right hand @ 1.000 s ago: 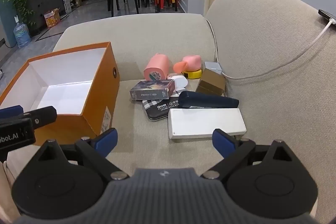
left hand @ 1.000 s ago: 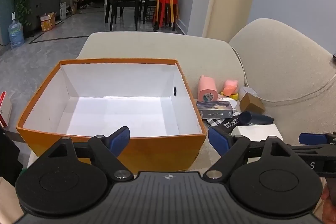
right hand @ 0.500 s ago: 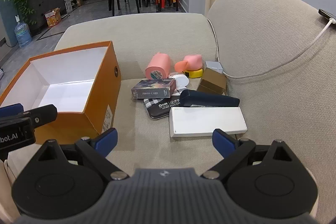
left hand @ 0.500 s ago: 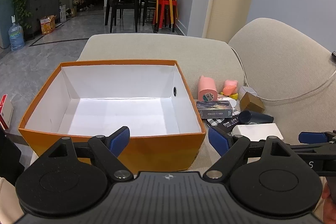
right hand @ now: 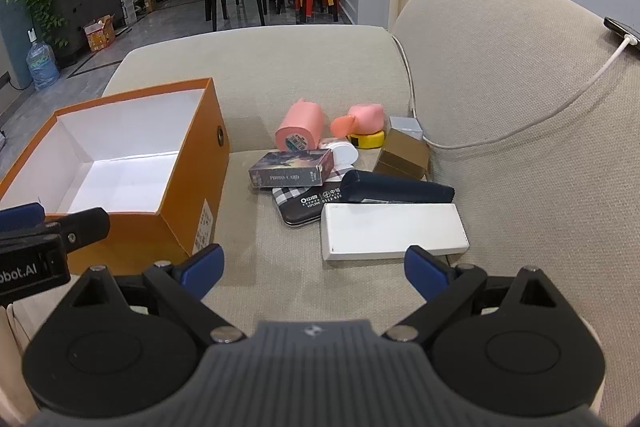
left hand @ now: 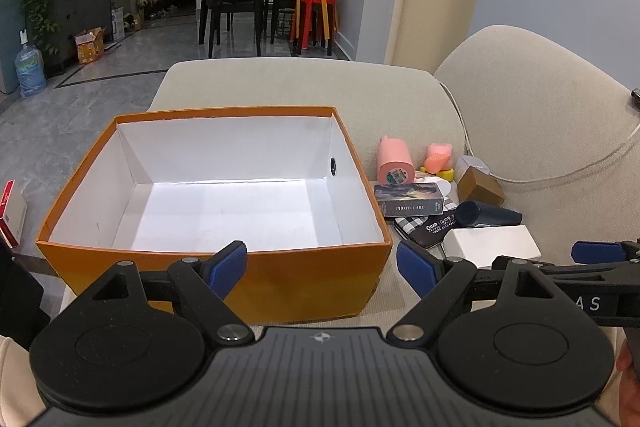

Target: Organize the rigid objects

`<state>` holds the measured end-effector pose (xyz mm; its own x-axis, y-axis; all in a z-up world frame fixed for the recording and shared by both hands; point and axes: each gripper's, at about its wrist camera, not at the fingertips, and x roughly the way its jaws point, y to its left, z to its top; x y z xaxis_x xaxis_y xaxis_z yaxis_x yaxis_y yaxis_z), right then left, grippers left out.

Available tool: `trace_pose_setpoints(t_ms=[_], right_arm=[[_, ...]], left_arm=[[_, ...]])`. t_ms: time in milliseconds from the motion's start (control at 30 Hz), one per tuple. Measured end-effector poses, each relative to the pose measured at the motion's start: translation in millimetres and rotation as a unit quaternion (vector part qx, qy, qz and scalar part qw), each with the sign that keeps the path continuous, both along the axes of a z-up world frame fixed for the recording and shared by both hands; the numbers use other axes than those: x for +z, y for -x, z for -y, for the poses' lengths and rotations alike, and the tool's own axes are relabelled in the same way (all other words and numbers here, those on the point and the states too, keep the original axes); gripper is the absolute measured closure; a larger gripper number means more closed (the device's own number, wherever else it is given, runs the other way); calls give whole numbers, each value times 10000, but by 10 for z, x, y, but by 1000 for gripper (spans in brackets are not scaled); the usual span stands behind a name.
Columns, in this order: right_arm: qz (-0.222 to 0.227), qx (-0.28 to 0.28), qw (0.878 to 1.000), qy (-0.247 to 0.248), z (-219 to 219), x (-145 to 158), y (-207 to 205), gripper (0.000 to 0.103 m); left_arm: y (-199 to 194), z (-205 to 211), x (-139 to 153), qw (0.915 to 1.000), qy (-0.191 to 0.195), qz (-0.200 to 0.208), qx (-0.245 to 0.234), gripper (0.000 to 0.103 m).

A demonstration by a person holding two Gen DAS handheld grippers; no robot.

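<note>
Beige fabric sofa (right hand: pixel 520 155), woven texture, rounded backrest; dining chairs and stacked stools on grey tile floor behind. Left gripper (left hand: pixel 322 263) hangs level over the near wall of the orange box (left hand: pixel 224 267), fingers spread wide, nothing between them. Right gripper (right hand: pixel 314 265) sits low over the seat cushion, aimed at the pile, fingers also wide apart and empty; the white box's near edge lies just ahead of the gap.

Orange box: open-top cardboard, white inside, nothing in it, sits left of the pile. It blocks nothing on the right gripper's line.

Pile on the seat, all beside the box, not in it:
- white box (right hand: pixel 394 231), flat, long, nearest
- dark blue case (right hand: pixel 396 189), rounded, touching the white box's far edge
- checked black tin (right hand: pixel 302 205), partly under the photo card box (right hand: pixel 292 169)
- pink cylinder (right hand: pixel 300 129) on its side
- gold-brown carton (right hand: pixel 402 153)
- pink toy (right hand: pixel 362 119), yellow tape measure (right hand: pixel 366 141) at back

White cable (right hand: pixel 520 129) runs across the backrest to a phone (right hand: pixel 622 33).
</note>
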<state>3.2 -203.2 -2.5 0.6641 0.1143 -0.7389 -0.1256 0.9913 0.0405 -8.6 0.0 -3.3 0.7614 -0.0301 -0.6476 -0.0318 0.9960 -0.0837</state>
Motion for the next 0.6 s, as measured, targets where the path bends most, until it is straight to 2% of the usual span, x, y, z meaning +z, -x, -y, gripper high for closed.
trace_pose_setpoints(t_ms=[600], right_arm=[[-31,44,10000,7,-2,-7,-37,8]], left_arm=[[-7,7,-4,10000,0,-65,-54,4]])
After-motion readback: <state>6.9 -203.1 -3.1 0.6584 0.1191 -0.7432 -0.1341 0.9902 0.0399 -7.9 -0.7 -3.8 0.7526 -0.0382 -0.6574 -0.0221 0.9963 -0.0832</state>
